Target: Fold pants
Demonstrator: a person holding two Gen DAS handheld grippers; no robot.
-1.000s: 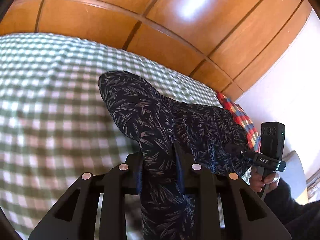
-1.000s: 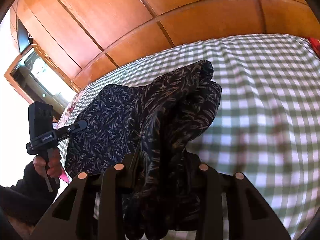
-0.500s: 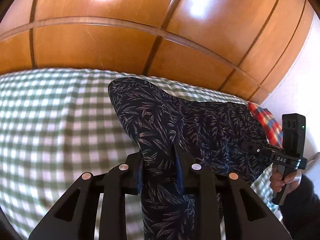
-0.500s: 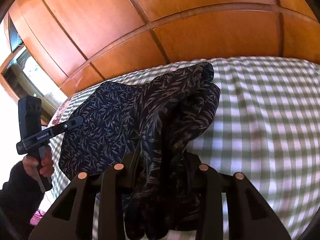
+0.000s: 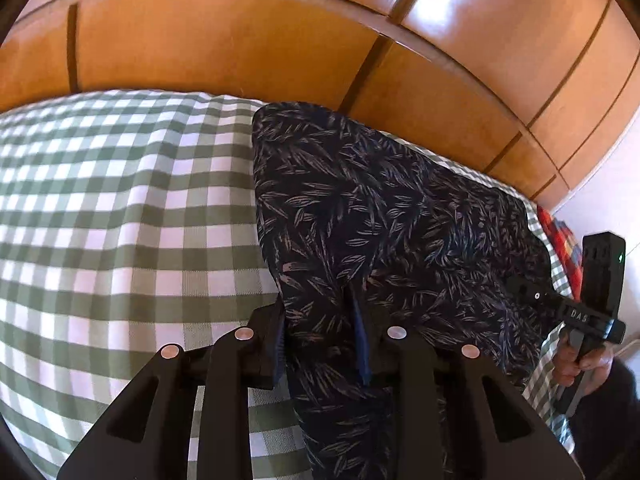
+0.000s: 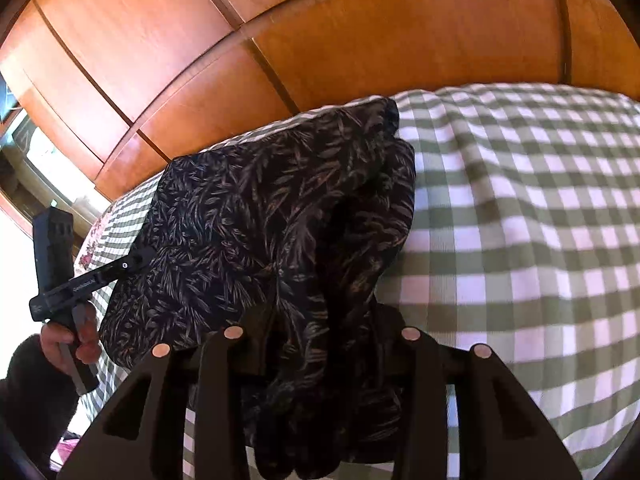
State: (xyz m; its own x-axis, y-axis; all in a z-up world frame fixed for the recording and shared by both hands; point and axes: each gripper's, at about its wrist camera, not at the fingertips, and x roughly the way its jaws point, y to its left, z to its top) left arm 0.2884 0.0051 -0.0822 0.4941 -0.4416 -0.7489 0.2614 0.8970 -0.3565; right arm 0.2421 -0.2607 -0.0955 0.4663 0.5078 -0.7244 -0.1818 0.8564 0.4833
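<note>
The pants are dark navy with a pale leaf print. They hang stretched between both grippers above a green-and-white checked bed. My left gripper is shut on one end of the fabric. My right gripper is shut on a thick bunch of the pants at the other end. The right gripper also shows in the left wrist view, and the left gripper shows in the right wrist view. Fabric hides the fingertips in both views.
A glossy wooden panelled wall rises just behind the bed. A red plaid cloth lies at the bed's right end. A floral cloth shows at the left end. A window is at far left.
Both grippers have moved forward and lower toward the wall with the pants still clamped. The bed and the pants fill more of each view.
</note>
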